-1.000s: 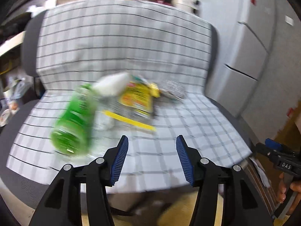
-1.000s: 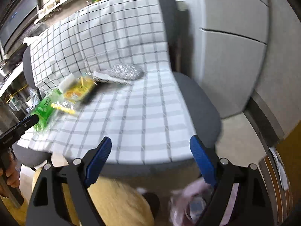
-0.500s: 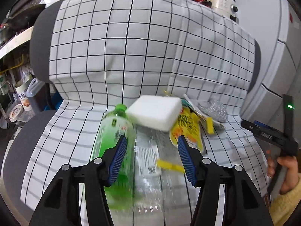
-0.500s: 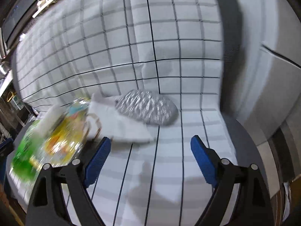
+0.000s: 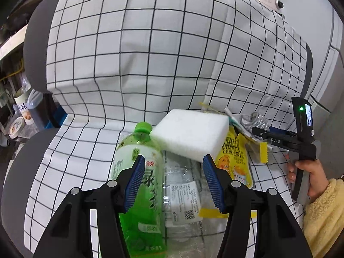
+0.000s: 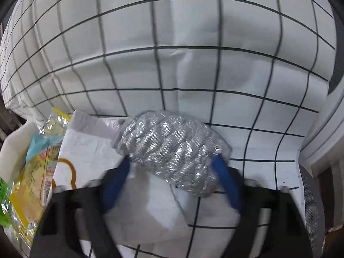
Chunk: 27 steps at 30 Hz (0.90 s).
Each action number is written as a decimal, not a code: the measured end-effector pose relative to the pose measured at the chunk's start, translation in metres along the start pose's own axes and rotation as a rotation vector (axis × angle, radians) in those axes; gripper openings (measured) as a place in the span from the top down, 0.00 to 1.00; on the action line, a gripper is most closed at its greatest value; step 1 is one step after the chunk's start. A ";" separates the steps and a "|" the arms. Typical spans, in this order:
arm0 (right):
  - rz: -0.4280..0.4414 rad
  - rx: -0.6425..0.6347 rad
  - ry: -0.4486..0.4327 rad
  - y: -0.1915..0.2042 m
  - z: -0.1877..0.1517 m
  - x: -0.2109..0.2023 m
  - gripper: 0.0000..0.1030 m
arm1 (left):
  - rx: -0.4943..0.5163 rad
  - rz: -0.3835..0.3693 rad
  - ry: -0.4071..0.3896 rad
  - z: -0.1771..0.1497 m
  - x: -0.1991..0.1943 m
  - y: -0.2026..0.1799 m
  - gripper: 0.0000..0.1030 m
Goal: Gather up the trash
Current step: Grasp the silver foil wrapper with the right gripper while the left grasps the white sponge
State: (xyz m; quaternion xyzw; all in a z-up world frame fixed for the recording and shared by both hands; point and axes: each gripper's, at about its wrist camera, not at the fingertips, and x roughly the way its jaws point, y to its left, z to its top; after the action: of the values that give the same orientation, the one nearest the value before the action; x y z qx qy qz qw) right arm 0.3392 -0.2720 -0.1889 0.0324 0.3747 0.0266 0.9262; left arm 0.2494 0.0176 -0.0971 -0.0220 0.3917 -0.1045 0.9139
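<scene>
Compared with a second ago, both tools have been brought much closer to the trash piled on the checked cloth covering the chair. The right hand-held gripper has just been narrowed; its blue pads are seen on either side of the steel scourer, though contact cannot be told. The left hand-held gripper is held apart above the green bottle and a clear wrapper, beside the white sponge.

Even indoor light, strong fisheye bending, dark corners, motion-blurred right view
</scene>
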 end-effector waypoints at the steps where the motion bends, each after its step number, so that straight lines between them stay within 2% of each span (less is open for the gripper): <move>1: 0.001 -0.003 -0.004 0.001 -0.001 -0.002 0.59 | -0.003 0.001 0.000 -0.001 -0.002 0.002 0.44; 2: 0.005 -0.004 -0.016 0.002 -0.004 -0.007 0.66 | -0.005 0.000 -0.002 -0.002 -0.004 0.004 0.44; 3: 0.009 -0.002 -0.028 0.003 -0.006 -0.014 0.82 | -0.006 0.001 -0.004 -0.003 -0.006 0.005 0.44; 5: 0.026 0.012 -0.056 0.003 -0.010 -0.031 0.84 | -0.007 0.001 -0.008 -0.005 -0.010 0.007 0.44; 6: 0.034 0.021 -0.080 0.002 -0.013 -0.043 0.89 | -0.005 -0.001 -0.012 -0.006 -0.013 0.007 0.44; 10: 0.011 0.055 -0.148 -0.003 -0.021 -0.096 0.91 | 0.019 -0.007 -0.023 -0.009 -0.022 0.002 0.43; 13: -0.003 0.106 -0.164 -0.008 -0.028 -0.130 0.91 | 0.050 -0.019 -0.024 -0.009 -0.024 -0.010 0.35; 17: 0.014 0.131 -0.158 -0.011 -0.039 -0.167 0.91 | 0.107 -0.016 -0.023 -0.001 -0.014 -0.036 0.35; 23: 0.071 0.120 -0.163 0.007 -0.057 -0.189 0.91 | 0.222 0.125 0.007 0.014 0.029 -0.072 0.35; 27: 0.098 0.118 -0.142 0.012 -0.062 -0.184 0.91 | 0.277 0.171 0.028 0.018 0.054 -0.086 0.35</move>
State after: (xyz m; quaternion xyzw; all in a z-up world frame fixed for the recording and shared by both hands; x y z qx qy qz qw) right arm 0.1638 -0.2709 -0.1050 0.1073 0.3070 0.0473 0.9445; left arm 0.2837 -0.0783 -0.1125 0.1389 0.3869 -0.0796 0.9081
